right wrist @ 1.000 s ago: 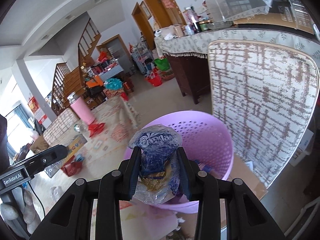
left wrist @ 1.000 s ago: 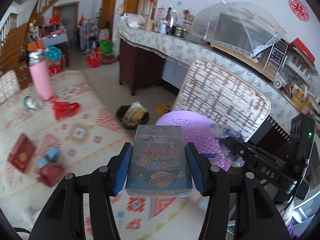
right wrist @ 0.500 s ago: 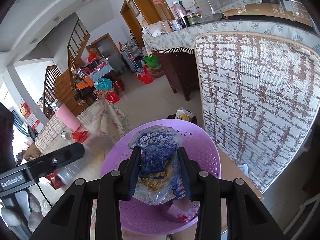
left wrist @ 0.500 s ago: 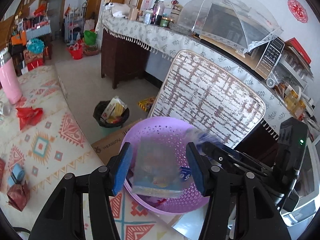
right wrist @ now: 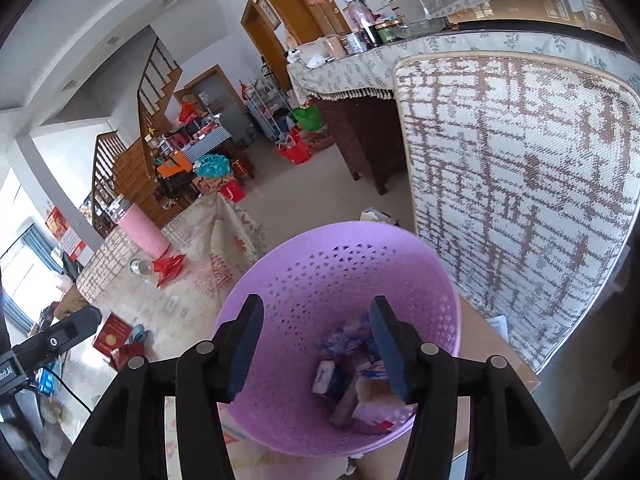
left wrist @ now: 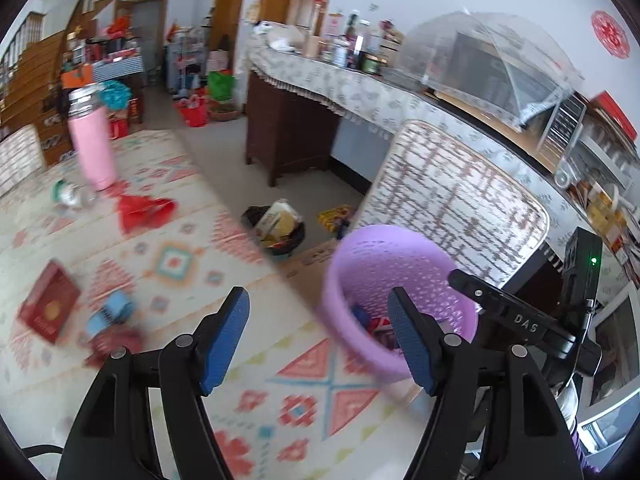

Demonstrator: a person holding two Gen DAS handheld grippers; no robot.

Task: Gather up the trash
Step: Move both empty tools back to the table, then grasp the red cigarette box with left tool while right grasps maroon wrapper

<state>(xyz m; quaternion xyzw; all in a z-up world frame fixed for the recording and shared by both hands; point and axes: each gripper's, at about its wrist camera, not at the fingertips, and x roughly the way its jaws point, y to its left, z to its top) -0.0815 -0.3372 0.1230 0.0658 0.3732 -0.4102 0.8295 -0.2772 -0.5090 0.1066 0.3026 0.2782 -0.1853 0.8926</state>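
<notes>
A purple perforated basket [right wrist: 304, 264] stands beside the table, with several wrappers and small packets [right wrist: 352, 376] lying in its bottom. My right gripper [right wrist: 316, 340] hovers over the basket; its jaws are opening and nothing is between them. In the left wrist view the same basket [left wrist: 360, 248] sits to the right of my left gripper [left wrist: 318, 330], whose jaws are also opening and empty above the patterned tablecloth [left wrist: 176, 264]. Trash left on the cloth: a red packet [left wrist: 48, 312], a blue item [left wrist: 110, 312], a crumpled red wrapper [left wrist: 144, 210] and a clear bottle [left wrist: 72, 196].
A pink thermos [left wrist: 90, 140] stands at the table's far end. A patterned chair back [right wrist: 520, 200] rises right behind the basket. A dark bin [left wrist: 276, 228] with boxes sits on the floor, before a cloth-covered counter [left wrist: 360, 96]. The right gripper's body [left wrist: 532, 320] shows at right.
Both grippers let go of their loads: the left's picture-printed box and the right's blue bag dropped into the basket. The left gripper then swung left, back over the tablecloth.
</notes>
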